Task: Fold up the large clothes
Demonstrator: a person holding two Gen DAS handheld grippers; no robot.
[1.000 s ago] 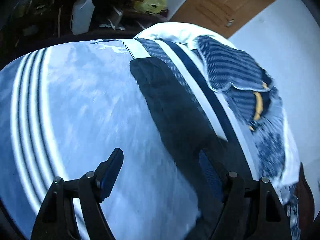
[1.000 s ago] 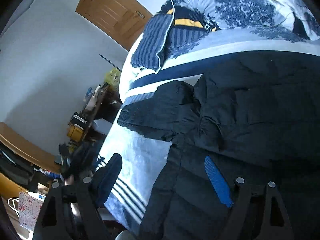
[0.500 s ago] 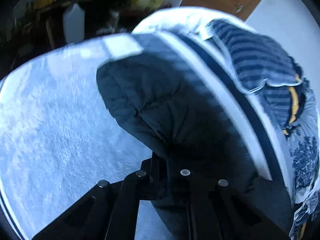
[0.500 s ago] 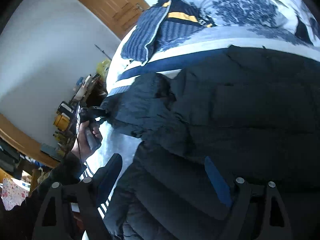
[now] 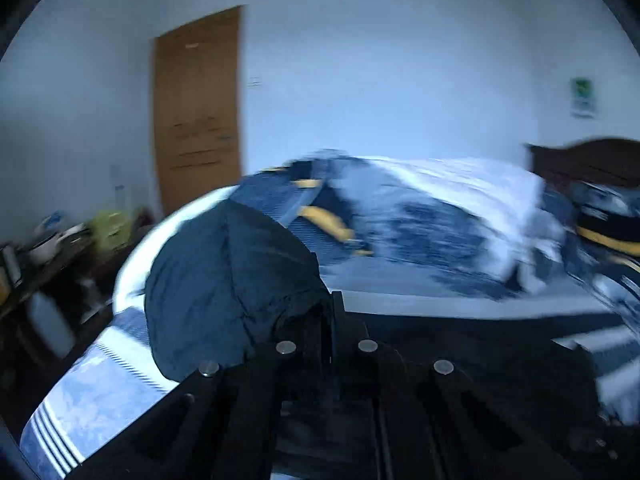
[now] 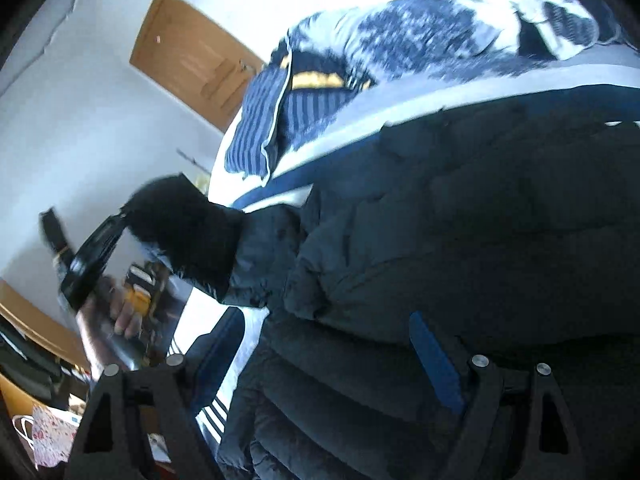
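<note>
Over on the left, the person's left hand (image 6: 120,316) grips the handle of the left gripper (image 5: 330,312), whose jaws are pressed together on the cuff end of a dark padded jacket sleeve (image 5: 228,280); the sleeve bulges up in a rounded hump just ahead of the tool, lifted off the bed (image 5: 92,392). From the other camera that same sleeve (image 6: 188,228) shows as a black bunched mass held up in the air at the gripper's tip, trailing back to the shoulder of the jacket. Behind it stand a cluttered side table (image 5: 52,248) and a wooden door (image 5: 198,108) in the white wall. Moving toward the middle, the jacket (image 6: 460,240) lies spread across the striped blue-and-white bedcover, its quilted body filling most of the right wrist view, with a heaped blue patterned duvet (image 5: 420,216) and a striped pillow (image 6: 260,132) beyond it toward the wall. On the right, the right gripper (image 6: 328,356) hovers low over the jacket's lower body with its blue-padded fingers (image 6: 432,356) spread wide apart and nothing between them. At the far right edge of the left view a dark wooden headboard (image 5: 592,160) rises behind the bedding.
</note>
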